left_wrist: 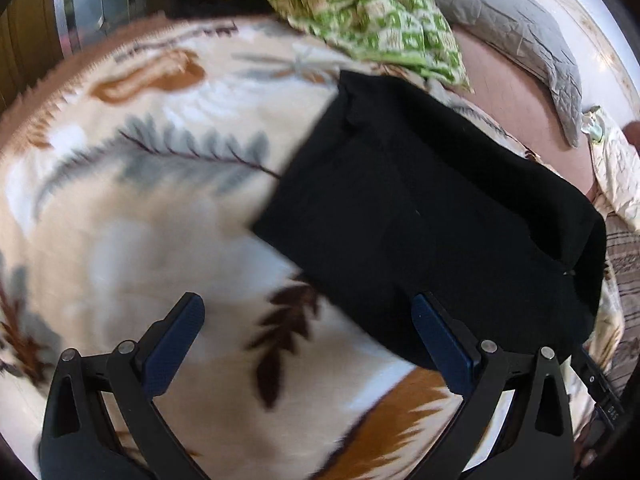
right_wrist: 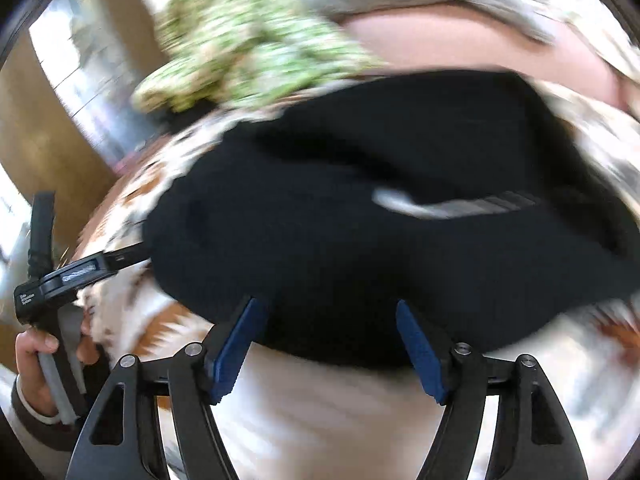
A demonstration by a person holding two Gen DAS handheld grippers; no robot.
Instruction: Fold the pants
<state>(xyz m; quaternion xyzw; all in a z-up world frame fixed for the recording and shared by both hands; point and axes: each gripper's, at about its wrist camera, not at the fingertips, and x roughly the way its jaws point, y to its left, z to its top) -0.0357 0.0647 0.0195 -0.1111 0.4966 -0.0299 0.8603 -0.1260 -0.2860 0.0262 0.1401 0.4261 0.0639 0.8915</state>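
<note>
Gaping left gripper [left_wrist: 308, 312], right gripper [right_wrist: 324, 316], pants [left_wrist: 420, 216] unheld

bed: covered by a cream blanket [left_wrist: 140, 208] printed with grey and brown leaves
pants [left_wrist: 420, 216]: black, folded, flat on the blanket
green cloth [left_wrist: 360, 12]: crumpled, just beyond the pants
grey pillow [left_wrist: 520, 36]: at the far edge

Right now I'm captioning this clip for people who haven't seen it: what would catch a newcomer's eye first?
The black pants, folded into a compact dark block, stand out against the pale feather-print blanket they lie on. Both the left gripper and the right gripper hang open just short of the pants' near edge, holding nothing. Behind, a crumpled green-and-white cloth adds the only bright colour.
</note>
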